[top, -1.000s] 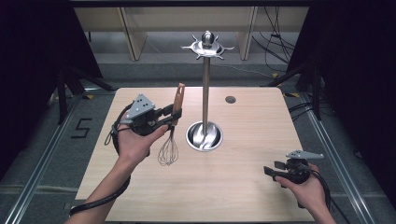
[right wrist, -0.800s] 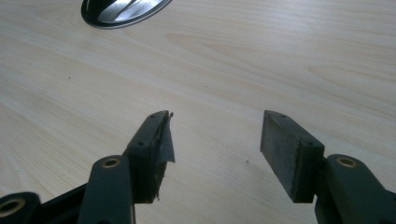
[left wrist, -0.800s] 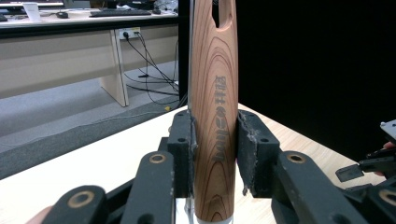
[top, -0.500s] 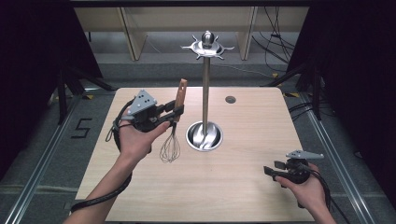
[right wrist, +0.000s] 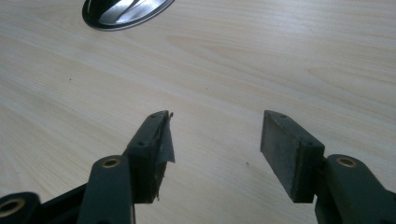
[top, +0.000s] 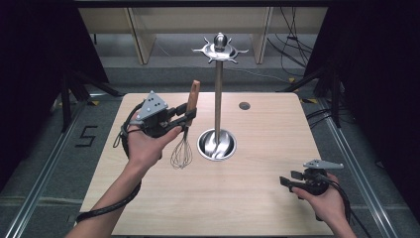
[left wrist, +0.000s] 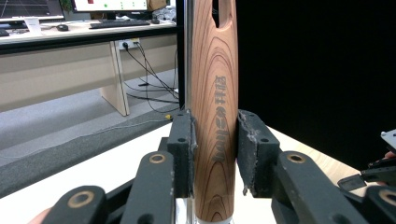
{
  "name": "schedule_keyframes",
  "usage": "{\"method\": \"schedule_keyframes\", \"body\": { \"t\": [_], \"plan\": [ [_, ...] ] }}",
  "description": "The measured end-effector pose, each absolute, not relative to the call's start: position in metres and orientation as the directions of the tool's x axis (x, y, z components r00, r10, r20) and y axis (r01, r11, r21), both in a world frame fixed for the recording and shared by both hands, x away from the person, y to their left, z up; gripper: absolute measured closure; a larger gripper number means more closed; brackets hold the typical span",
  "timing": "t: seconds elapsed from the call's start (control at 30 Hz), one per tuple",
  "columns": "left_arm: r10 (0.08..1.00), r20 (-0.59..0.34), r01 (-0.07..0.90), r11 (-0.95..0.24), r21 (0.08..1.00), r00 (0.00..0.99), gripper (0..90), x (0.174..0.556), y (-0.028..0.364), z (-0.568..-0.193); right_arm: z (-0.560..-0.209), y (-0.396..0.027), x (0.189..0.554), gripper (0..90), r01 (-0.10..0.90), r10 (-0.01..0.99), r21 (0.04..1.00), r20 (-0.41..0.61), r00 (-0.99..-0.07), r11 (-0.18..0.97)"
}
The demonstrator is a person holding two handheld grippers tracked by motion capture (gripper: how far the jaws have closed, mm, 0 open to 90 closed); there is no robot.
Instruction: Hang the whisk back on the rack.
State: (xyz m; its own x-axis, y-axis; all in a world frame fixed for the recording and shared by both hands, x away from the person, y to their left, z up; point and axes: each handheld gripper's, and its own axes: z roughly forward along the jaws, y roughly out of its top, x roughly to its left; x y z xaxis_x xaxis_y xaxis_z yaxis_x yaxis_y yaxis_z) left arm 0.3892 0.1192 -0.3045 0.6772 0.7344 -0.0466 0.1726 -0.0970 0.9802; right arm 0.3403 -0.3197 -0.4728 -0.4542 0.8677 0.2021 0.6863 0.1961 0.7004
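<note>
A whisk with a wooden handle (top: 193,96) (left wrist: 215,93) stands upright, its wire head (top: 182,153) hanging just above the table. My left gripper (top: 187,117) (left wrist: 215,140) is shut on the handle, one pad pressing each side. Just right of it rises a metal utensil stand (top: 218,89) with a ring of hooks (top: 220,48) on top and a round dish base (top: 217,145) (right wrist: 123,11). The stand's pole (left wrist: 185,46) shows right behind the handle. My right gripper (top: 286,181) (right wrist: 215,140) hovers low over the table at the front right, open, with nothing between its pads.
The light wooden table (top: 257,208) (right wrist: 233,60) has a small dark round hole (top: 244,105) behind the stand. Dark curtains flank both sides. Desks and cables lie beyond the far edge.
The left hand has lifted the whisk slightly and eased it toward the stand. The right hand has not moved.
</note>
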Motion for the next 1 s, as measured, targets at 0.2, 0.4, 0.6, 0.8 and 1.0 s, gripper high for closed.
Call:
{"method": "schedule_keyframes", "body": {
  "t": [0.2,0.4,0.6,0.8,1.0],
  "plan": [
    [0.730,-0.019,0.144,-0.109,0.984,0.683,68.2,0.390,0.118,-0.301,-0.473,-0.319,0.340,43.2,0.685,0.867,0.702,0.202,-0.455,0.196],
    [0.729,-0.009,0.129,-0.109,0.986,0.684,68.2,0.390,0.114,-0.296,-0.473,-0.320,0.340,43.2,0.685,0.868,0.702,0.202,-0.454,0.194],
    [0.729,-0.007,0.123,-0.105,0.987,0.684,68.2,0.389,0.112,-0.293,-0.473,-0.320,0.340,43.2,0.683,0.869,0.703,0.199,-0.453,0.196],
    [0.730,-0.002,0.117,-0.107,0.987,0.683,68.2,0.390,0.111,-0.291,-0.472,-0.320,0.340,43.2,0.681,0.871,0.705,0.191,-0.453,0.199],
    [0.732,-0.003,0.112,-0.101,0.989,0.682,68.2,0.391,0.109,-0.288,-0.473,-0.320,0.340,43.2,0.681,0.871,0.705,0.193,-0.452,0.198]
  ]
}}
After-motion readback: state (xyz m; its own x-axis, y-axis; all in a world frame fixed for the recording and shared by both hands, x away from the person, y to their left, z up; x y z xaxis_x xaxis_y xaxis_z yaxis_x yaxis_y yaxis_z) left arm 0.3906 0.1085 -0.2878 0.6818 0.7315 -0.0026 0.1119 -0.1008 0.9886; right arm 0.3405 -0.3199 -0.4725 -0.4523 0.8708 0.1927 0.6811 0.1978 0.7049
